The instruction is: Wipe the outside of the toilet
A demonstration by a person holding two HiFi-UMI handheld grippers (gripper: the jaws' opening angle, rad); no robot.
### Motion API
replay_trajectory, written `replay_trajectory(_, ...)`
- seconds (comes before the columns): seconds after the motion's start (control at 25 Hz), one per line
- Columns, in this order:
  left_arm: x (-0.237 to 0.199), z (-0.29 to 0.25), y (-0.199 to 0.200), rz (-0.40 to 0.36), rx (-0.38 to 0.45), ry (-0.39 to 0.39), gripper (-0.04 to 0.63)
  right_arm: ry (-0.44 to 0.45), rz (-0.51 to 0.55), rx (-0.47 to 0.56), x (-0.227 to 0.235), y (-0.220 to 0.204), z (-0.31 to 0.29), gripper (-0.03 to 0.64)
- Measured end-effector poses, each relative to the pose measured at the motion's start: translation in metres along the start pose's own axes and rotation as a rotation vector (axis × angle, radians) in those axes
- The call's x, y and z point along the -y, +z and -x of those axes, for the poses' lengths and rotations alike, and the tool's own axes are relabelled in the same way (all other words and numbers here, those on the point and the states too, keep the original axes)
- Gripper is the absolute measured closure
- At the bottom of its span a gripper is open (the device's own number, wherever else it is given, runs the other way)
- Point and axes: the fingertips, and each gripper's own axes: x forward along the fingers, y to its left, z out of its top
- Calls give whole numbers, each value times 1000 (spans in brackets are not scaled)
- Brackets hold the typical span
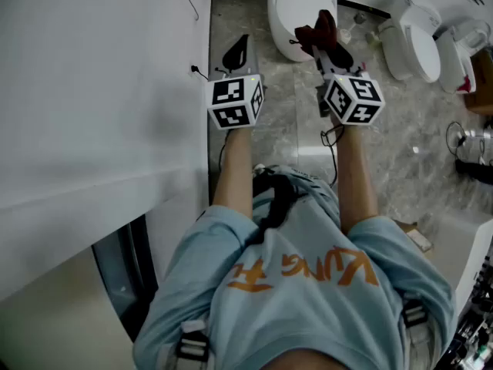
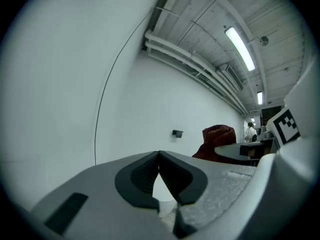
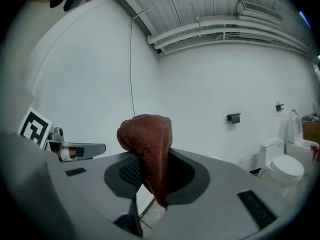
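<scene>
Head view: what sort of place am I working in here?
Probably a testing or showroom space, not a home bathroom: a white ceramic toilet ahead and a second white toilet at the right stand on one grey marbled tile floor, under a bare ceiling with exposed pipes.

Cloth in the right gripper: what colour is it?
The cloth is reddish brown, clearest in the right gripper view.

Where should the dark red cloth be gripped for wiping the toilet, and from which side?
Across its bunched middle, coming in from the tail end, as the right gripper has it: the cloth is pinched between the jaws, a soft wad bulging past the tips, a tail hanging below. That wad, not the jaws, would likely meet the toilet first.
</scene>
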Motion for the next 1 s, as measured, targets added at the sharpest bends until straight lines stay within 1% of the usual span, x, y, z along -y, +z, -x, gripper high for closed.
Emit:
replay_trajectory(0.16, -3, 5, 3, 4, 10, -7, 601, 19, 6, 16, -11, 2, 2, 522)
replay_trajectory(0.28, -3, 0, 7, 4, 19, -17, 601, 0, -26, 29, -5, 6, -1, 522)
replay_trajectory(0.4, -4, -5, 12, 3, 29, -25, 601, -25, -24, 26, 3, 11, -5, 522)
replay_trajectory(0.76, -36, -21, 10, 41, 51, 6, 601, -57, -20, 42, 20, 16, -28, 520)
replay_trajectory(0.88, -40, -26, 22, 44, 71, 20, 601, -48, -11, 53, 27, 30, -36, 520)
replay_trajectory(1.0, -57, -41, 26, 46, 85, 34, 601, -30, -2, 67, 29, 37, -61, 520)
